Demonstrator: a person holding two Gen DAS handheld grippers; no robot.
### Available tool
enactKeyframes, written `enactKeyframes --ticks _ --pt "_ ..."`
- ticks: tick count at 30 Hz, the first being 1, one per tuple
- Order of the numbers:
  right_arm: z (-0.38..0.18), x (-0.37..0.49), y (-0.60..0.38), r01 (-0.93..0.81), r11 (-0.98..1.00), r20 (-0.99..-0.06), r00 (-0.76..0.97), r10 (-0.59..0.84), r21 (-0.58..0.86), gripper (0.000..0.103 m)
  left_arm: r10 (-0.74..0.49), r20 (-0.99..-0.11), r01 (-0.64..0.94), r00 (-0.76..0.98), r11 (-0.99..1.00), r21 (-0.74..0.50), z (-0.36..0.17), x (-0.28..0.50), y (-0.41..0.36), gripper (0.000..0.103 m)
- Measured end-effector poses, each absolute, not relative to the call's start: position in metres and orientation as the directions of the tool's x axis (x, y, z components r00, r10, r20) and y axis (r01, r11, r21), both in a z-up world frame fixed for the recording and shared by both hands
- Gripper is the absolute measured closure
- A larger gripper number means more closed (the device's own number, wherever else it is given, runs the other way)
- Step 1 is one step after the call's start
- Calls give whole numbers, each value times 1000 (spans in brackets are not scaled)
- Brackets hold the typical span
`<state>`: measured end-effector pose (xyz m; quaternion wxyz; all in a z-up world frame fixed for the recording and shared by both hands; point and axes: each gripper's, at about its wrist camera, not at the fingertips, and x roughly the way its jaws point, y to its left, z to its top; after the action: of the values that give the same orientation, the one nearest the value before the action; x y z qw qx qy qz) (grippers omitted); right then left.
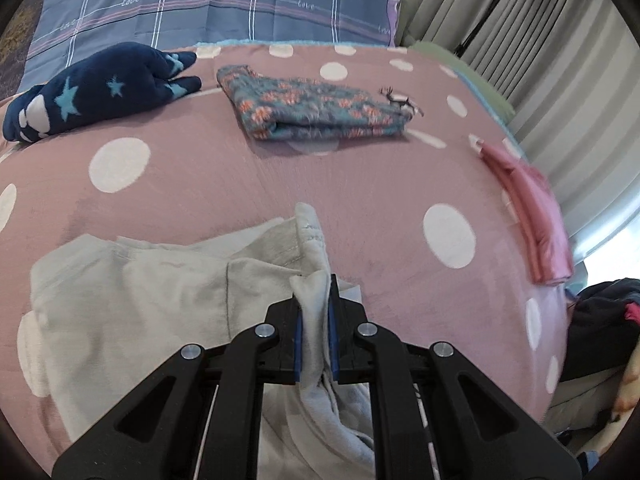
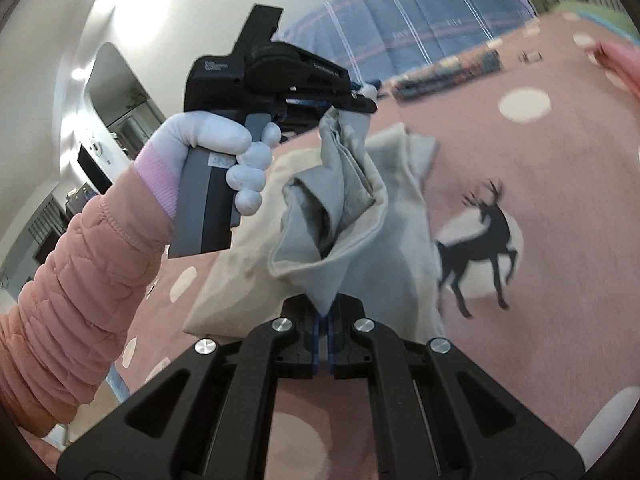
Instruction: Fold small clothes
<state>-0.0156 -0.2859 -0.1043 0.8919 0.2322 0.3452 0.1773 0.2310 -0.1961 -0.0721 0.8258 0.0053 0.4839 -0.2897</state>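
Observation:
A pale grey-beige small garment (image 1: 132, 300) lies partly on the pink dotted bedspread (image 1: 240, 184). My left gripper (image 1: 316, 312) is shut on a bunched edge of it, the cloth pinched between the blue pads. In the right wrist view the same grey garment (image 2: 340, 216) hangs slack between both tools. My right gripper (image 2: 324, 316) is shut on a pointed corner of it. The left gripper (image 2: 360, 102), held by a white-gloved hand (image 2: 224, 148) with a quilted pink sleeve, pinches the far upper corner.
A folded floral blue piece (image 1: 316, 108) lies mid-bed, a navy star-print garment (image 1: 100, 88) at the far left, a folded pink one (image 1: 532, 216) at the right edge. A plaid pillow (image 1: 208, 0) lies behind. Curtains (image 1: 520, 40) and a dark pile (image 1: 608, 312) stand at the right.

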Motion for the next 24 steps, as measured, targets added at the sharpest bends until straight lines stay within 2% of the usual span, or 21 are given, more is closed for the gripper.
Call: enactKeyframes --ticks 2,5,7,11,13,17,22,24 --pt "-108 -14 -291 -146 819 -535 692 486 555 100 -467 -808 494 359 829 -260 -77 230 -203 92" --pt "-111 -16 -292 -148 814 -537 683 494 562 100 -478 -804 520 355 815 -255 -78 223 -208 81" --pt "-115 -16 -293 -143 809 -552 662 506 570 100 -447 -801 519 397 830 -206 -71 212 -204 61" --pt "-129 -15 -300 -120 779 -572 613 546 615 91 -423 -747 502 513 854 -138 -53 181 -178 60" --pt "-136 -15 -306 -119 738 -548 594 589 664 80 -431 -713 498 554 857 -131 -42 156 -153 56" --pt "-139 -15 -316 -119 682 -507 580 638 722 70 -420 -666 476 616 873 -110 -31 106 -104 50" --pt "-134 -13 -314 -124 687 -513 574 638 716 53 -318 -667 391 673 919 -44 -44 48 -41 50" --pt "-132 -8 -306 -128 714 -541 564 624 689 52 -283 -682 362 674 932 -29 -52 31 -23 50"
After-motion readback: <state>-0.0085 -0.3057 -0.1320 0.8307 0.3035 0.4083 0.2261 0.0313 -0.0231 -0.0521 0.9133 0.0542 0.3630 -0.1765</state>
